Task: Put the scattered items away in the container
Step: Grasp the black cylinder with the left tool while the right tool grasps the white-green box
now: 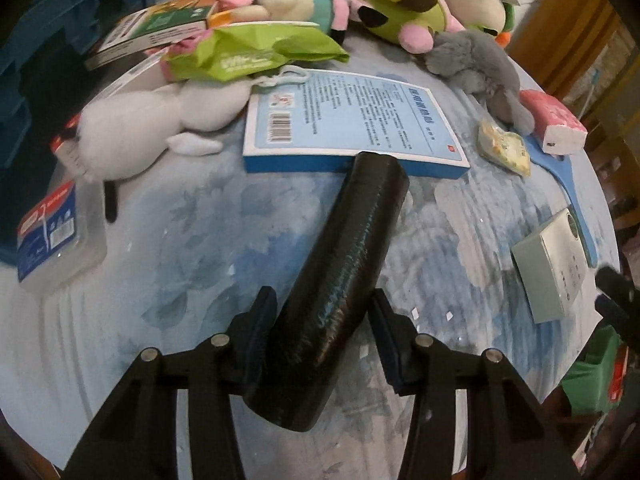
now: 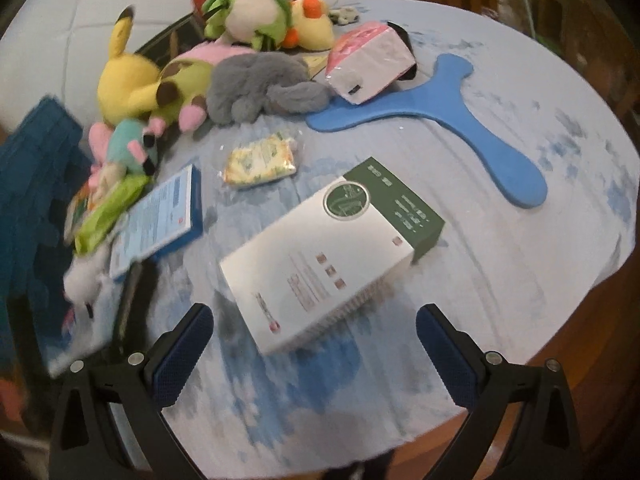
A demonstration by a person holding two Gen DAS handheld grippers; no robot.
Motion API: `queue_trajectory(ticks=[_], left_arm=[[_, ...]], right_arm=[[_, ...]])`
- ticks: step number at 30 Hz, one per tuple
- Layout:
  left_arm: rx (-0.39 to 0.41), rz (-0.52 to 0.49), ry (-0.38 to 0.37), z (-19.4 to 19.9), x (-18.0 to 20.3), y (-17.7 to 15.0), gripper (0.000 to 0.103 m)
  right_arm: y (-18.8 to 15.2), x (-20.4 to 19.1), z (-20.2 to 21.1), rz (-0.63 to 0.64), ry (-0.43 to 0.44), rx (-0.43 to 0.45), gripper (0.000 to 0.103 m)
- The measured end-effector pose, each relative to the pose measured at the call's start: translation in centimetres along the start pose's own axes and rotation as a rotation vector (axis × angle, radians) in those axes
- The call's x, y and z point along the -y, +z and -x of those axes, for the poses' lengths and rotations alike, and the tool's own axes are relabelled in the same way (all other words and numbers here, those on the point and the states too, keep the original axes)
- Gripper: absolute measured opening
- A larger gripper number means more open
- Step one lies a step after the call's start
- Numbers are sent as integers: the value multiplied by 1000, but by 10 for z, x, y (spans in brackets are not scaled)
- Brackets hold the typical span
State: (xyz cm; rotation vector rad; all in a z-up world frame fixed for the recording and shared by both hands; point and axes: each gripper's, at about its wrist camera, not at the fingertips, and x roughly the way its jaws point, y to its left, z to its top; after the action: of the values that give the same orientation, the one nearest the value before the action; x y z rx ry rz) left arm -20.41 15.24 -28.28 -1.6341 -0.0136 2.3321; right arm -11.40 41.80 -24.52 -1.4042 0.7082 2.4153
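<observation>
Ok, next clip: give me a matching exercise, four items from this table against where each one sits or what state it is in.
Items:
1. black curved tube
2. white-and-green cardboard box
3. blue flat boomerang-shaped paddle
4. grey furry plush toy

Places or states:
A. lying flat just ahead of the open right tongs
B. between the left tongs
C. against the pile of soft toys
D. one arm tucked under the pink-and-white wrapped pack

Pairs: 1-B, 2-A, 3-D, 4-C

A home bedroom; plush toys [image 2: 132, 80] lie heaped on a blue-patterned bedsheet [image 2: 500, 264]; wooden furniture [image 1: 568, 32] stands beside.
</observation>
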Motion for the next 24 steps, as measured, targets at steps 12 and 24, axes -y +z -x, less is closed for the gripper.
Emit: queue_trajectory(ticks=[12, 24], left_arm=[[5, 3, -7, -2, -9, 5, 47], [9, 13, 15, -7, 24, 8, 47]], right_arm=[[-8, -22, -48, 94, -135, -71, 103], [-7, 59, 2, 17, -160, 6, 100]])
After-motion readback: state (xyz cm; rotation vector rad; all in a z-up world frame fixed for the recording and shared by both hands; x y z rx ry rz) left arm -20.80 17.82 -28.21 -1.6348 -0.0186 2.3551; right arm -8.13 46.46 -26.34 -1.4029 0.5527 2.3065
